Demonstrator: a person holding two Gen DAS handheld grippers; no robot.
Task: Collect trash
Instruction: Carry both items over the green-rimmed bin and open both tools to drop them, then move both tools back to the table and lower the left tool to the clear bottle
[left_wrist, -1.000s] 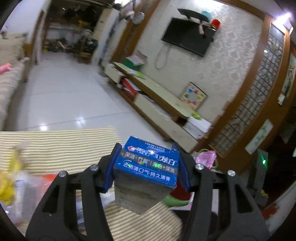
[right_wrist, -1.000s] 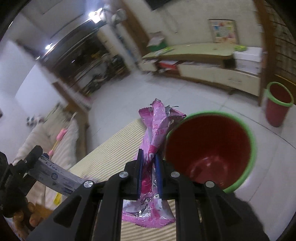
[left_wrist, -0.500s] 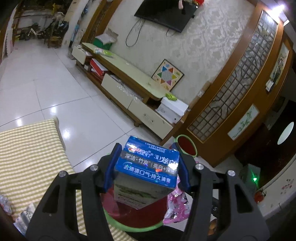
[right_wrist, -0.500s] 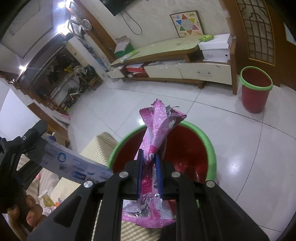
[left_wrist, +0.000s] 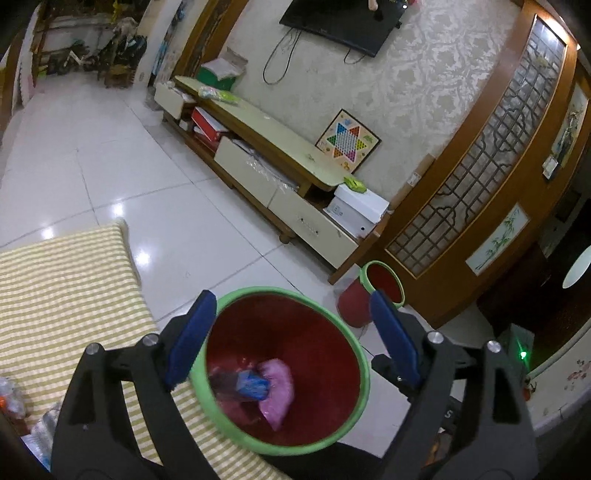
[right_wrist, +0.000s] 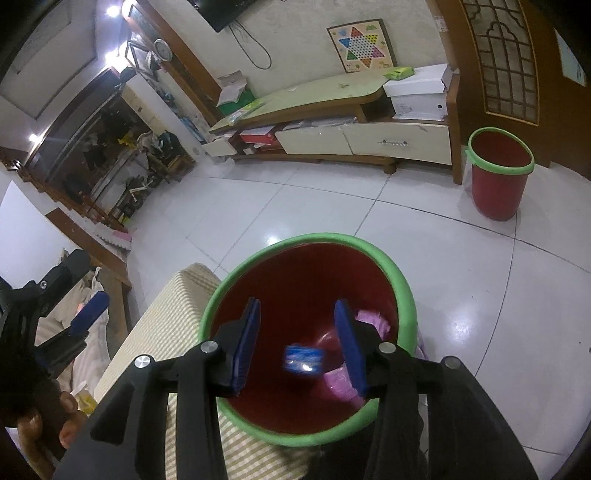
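Your left gripper (left_wrist: 291, 339) hangs over the red bin with the green rim (left_wrist: 360, 354), jaws spread wide, nothing between the blue pads (left_wrist: 190, 338). Your right gripper (right_wrist: 299, 347) is the same: jaws apart, nothing held, pointing down into the same bin (right_wrist: 400, 284). The blue toothpaste box (left_wrist: 251, 384) sits inside the bin, blurred, touching the pink wrapper (left_wrist: 277, 387) next to it; from the right wrist the box (right_wrist: 304, 360) shows between the pads with the wrapper (right_wrist: 373, 319) against the bin's wall. The bin stands at the edge of the yellow-striped cloth (left_wrist: 55, 288). More plastic litter (left_wrist: 11, 398) lies on the cloth at far left, too blurred to identify. A second red bin (right_wrist: 498, 177) stands well apart by the TV cabinet (right_wrist: 369, 138).
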